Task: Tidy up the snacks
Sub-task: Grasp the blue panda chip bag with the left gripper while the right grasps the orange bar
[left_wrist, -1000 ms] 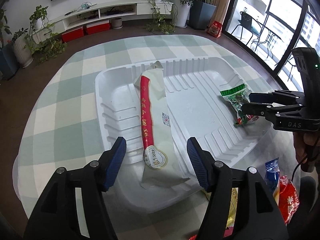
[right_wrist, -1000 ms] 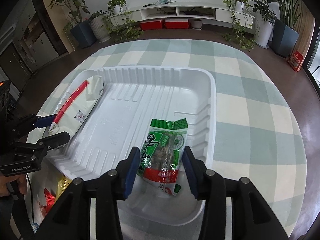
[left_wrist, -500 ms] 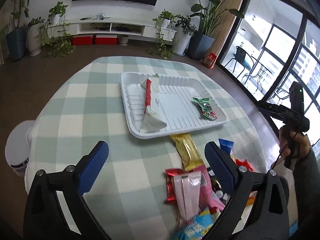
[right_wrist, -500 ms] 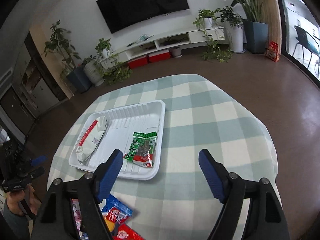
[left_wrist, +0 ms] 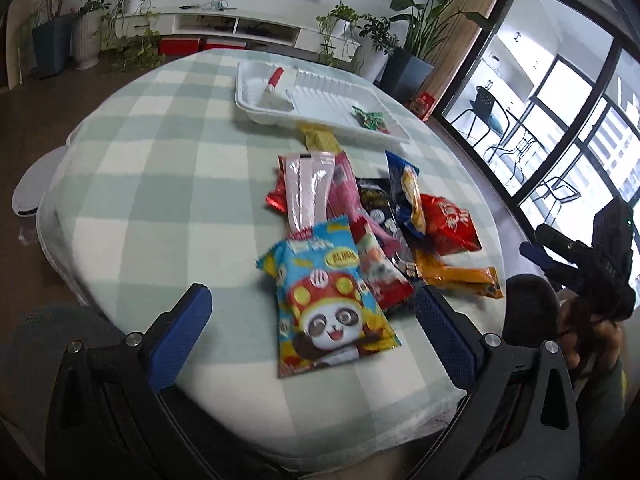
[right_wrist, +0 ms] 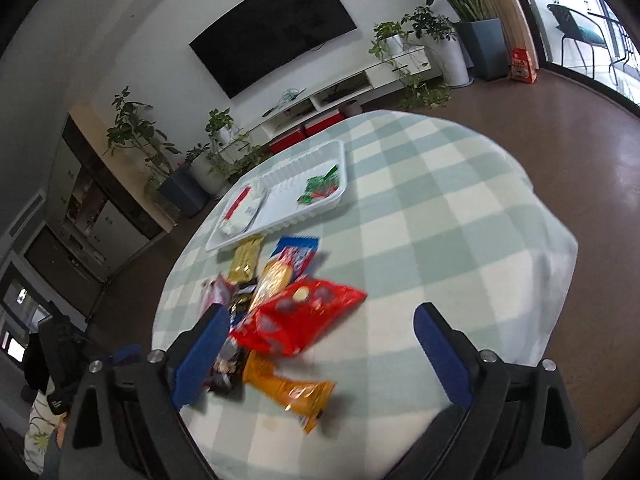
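Note:
A white tray (left_wrist: 320,108) sits far across the table. In it lie a long white-and-red packet (left_wrist: 274,88) and a green packet (left_wrist: 370,120). Nearer lies a pile of snacks: a panda bag (left_wrist: 324,300), a pink packet (left_wrist: 306,188), a red bag (left_wrist: 448,220) and an orange packet (left_wrist: 460,280). My left gripper (left_wrist: 312,290) hovers over the panda bag, its jaws opening and holding nothing. My right gripper (right_wrist: 322,312) hangs above the red bag (right_wrist: 308,316), jaws opening too, and grips nothing. The tray (right_wrist: 320,208) lies beyond.
A green-and-white checked cloth (left_wrist: 168,184) covers the round table. A gold packet (right_wrist: 244,260) and a blue packet (right_wrist: 298,252) lie between pile and tray. A white stool (left_wrist: 28,184) stands at the left. Potted plants and a TV cabinet line the far wall.
Both grippers let go of their packets in the tray, opened wide and drew back to the table's near side. The snack pile has come into view.

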`<state>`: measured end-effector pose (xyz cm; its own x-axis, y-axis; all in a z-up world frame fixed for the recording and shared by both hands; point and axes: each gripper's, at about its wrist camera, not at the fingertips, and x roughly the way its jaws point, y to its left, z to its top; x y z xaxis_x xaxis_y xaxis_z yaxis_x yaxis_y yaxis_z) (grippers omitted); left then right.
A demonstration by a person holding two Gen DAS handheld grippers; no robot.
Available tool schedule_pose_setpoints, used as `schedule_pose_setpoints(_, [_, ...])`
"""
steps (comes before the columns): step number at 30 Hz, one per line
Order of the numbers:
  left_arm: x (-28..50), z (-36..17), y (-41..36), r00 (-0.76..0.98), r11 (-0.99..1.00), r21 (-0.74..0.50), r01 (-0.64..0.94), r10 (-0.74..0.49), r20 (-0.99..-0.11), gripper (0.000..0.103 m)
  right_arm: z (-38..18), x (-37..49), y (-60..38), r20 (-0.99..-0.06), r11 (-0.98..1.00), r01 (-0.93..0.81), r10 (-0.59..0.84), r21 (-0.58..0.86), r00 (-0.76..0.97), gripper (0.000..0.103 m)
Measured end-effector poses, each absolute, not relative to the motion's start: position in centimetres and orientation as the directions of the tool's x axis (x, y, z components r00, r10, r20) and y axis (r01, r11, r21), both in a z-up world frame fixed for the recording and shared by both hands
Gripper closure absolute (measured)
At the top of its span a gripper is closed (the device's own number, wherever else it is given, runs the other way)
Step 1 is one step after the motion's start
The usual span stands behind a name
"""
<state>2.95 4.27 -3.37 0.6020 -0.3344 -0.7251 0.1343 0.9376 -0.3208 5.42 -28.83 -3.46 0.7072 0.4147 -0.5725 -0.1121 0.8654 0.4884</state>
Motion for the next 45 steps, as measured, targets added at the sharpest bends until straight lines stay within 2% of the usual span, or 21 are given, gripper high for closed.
schedule_pose_setpoints(5, [2.8, -4.0, 2.3, 0.591, 0.948, -0.293, 0.125, -0.308, -0.745, 0.000, -5.4, 3.8, -24.0, -0.622, 0.892, -0.194, 0.427, 0.407, 0.656, 0.008])
schedule_pose_setpoints(11, [4.1, -4.7, 2.1, 0.576, 0.963, -0.248, 0.102, -0.260, -0.775, 0.001, -6.0, 3.4, -21.7, -0.634, 0.888, -0.254, 0.453, 0.384, 0.626, 0.008])
schedule_pose_setpoints(20, [7.2, -6.6, 1.5, 0.503, 0.960, -0.254, 0.118, -0.278, -0.819, 0.003, -5.4, 3.5, -20.9, -0.657, 0.913, -0.283, 0.408, 0.295, 0.634, 0.008])
schedule_pose_setpoints(22, [7.4, -6.9, 1.4, 0.502, 0.959, -0.254, 0.124, -0.281, -0.818, 0.008, -5.3, 3.5, -20.7, -0.665, 0.917, -0.294, 0.398, 0.271, 0.631, 0.008])
schedule_pose_setpoints(24, [7.4, -6.9, 1.6, 0.509, 0.958, -0.256, 0.129, -0.285, -0.812, 0.019, -5.3, 3.7, -20.7, -0.677, 0.919, -0.301, 0.392, 0.255, 0.623, 0.008])
schedule_pose_setpoints(26, [7.6, -6.8, 2.0, 0.510, 0.954, -0.270, 0.130, -0.297, -0.807, 0.037, -5.4, 3.8, -20.5, -0.692, 0.919, -0.310, 0.388, 0.243, 0.609, 0.008])
schedule_pose_setpoints(27, [7.6, -6.8, 2.1, 0.509, 0.954, -0.271, 0.129, -0.298, -0.807, 0.039, -5.5, 4.0, -20.4, -0.705, 0.919, -0.320, 0.385, 0.231, 0.596, 0.008])
schedule_pose_setpoints(31, [7.5, -6.7, 2.1, 0.507, 0.954, -0.265, 0.142, -0.301, -0.808, 0.042, -5.7, 5.0, -19.4, -0.755, 0.905, -0.396, 0.367, 0.155, 0.543, 0.009])
schedule_pose_setpoints(35, [7.2, -6.7, 1.9, 0.485, 0.952, -0.243, 0.185, -0.303, -0.820, 0.043, -6.1, 6.4, -18.6, -0.819, 0.861, -0.506, 0.331, 0.058, 0.469, 0.017])
schedule_pose_setpoints(40, [6.7, -6.7, 1.5, 0.444, 0.948, -0.204, 0.246, -0.297, -0.846, 0.043, -7.4, 9.2, -18.6, -0.888, 0.830, -0.553, 0.307, 0.073, 0.343, 0.020])
schedule_pose_setpoints(41, [6.7, -6.7, 1.5, 0.436, 0.946, -0.202, 0.255, -0.299, -0.849, 0.043, -7.7, 9.5, -18.3, -0.900, 0.825, -0.563, 0.281, 0.050, 0.332, 0.024])
schedule_pose_setpoints(44, [6.5, -6.6, 1.7, 0.423, 0.940, -0.200, 0.277, -0.306, -0.853, 0.043, -8.2, 9.8, -17.1, -0.921, 0.787, -0.616, 0.219, -0.029, 0.323, 0.025])
schedule_pose_setpoints(45, [6.4, -6.6, 1.8, 0.421, 0.939, -0.199, 0.281, -0.307, -0.854, 0.043, -8.4, 9.9, -16.8, -0.926, 0.777, -0.629, 0.219, -0.025, 0.308, 0.030])
